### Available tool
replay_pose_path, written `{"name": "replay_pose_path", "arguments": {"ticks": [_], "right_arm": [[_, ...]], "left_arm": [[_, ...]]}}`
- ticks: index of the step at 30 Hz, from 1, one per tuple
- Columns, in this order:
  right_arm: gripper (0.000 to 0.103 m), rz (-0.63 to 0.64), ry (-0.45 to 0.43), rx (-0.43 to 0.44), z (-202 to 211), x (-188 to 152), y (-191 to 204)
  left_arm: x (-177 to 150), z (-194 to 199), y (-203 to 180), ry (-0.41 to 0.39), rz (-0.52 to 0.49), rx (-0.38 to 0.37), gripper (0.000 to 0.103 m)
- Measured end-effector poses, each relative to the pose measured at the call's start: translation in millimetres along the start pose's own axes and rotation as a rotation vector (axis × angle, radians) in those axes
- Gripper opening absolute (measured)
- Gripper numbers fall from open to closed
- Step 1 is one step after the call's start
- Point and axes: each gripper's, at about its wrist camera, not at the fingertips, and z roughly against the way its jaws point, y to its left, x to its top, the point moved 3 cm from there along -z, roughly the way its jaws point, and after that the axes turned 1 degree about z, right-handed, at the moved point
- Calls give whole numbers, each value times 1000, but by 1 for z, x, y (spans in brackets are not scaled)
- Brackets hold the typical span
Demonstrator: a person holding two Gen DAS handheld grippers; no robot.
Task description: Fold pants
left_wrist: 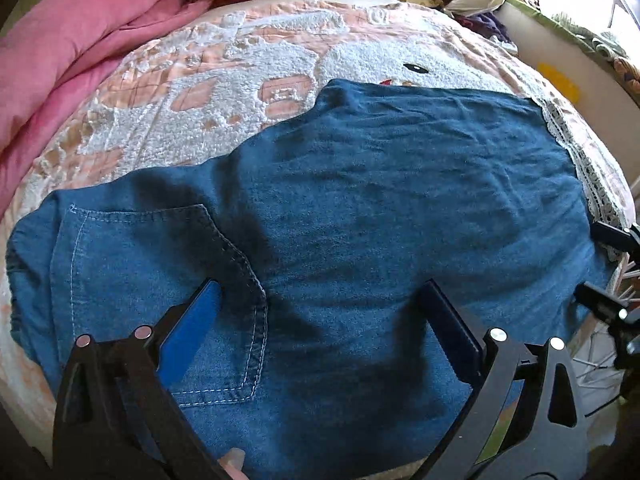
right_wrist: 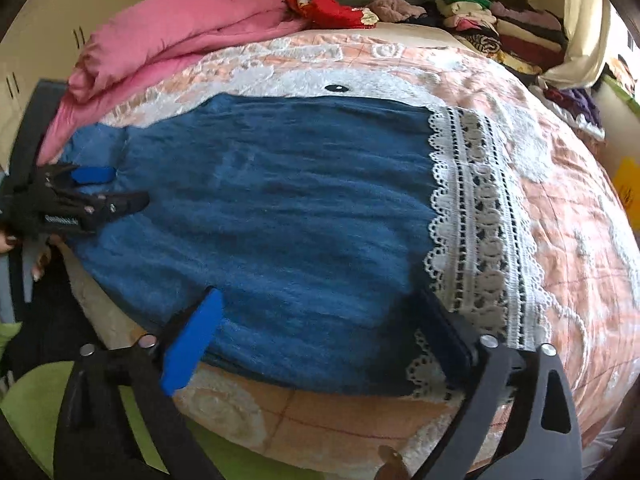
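Note:
Blue denim pants (left_wrist: 360, 200) lie flat across the bed, with a stitched back pocket (left_wrist: 160, 300) at the waist end and a white lace hem (right_wrist: 476, 216) at the leg end. My left gripper (left_wrist: 322, 292) hovers open over the waist end beside the pocket, nothing between its pads. In the right wrist view the pants (right_wrist: 272, 200) stretch left to right, and my right gripper (right_wrist: 320, 300) stands open over the near edge close to the lace hem, holding nothing. The left gripper (right_wrist: 128, 188) shows at the far left there, and the right gripper (left_wrist: 586, 260) at the right edge of the left wrist view.
The bed carries a peach and white tufted bedspread (right_wrist: 560, 208). A pink quilt (right_wrist: 168, 36) is bunched at the far left, a red cloth (right_wrist: 332, 10) behind it, and a pile of folded clothes (right_wrist: 512, 28) at the far right. Fingers of a hand (right_wrist: 40, 264) hold the left gripper.

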Motion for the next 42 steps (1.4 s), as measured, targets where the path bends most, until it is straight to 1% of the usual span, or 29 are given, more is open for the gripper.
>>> {"name": "replay_pose_path", "arguments": {"ticks": [2,4,6,12,20,24,33,36,42], "right_arm": [[97,-9,0,-5,1,2,1],[97,-51,-9,20,8,4,-3],[98,-81,-24,27,16,5,-8],[98,-100,-86,-21,46,10,-19],[98,-136,-154,-37,77,12,-35],[98,-147,-177,-48,90,11,-40],[98,-181,-225,-80,117,1,-63],[98,-192,-231,-88,122,-2,-70],[98,-218,-224,-95,121,-8,-81]], "left_arm": [[0,2,-1,-5,2,3,93],[2,7,-1,-15,2,17,93],[3,15,-2,-29,4,10,93],[11,43,-11,-84,-9,-18,93],[23,66,-29,-124,-30,-37,93],[34,75,-40,-141,-35,-58,93],[59,79,-73,-153,-102,-73,93],[69,78,-83,-164,-129,-66,93],[90,71,-102,-160,-171,-88,93]]}}
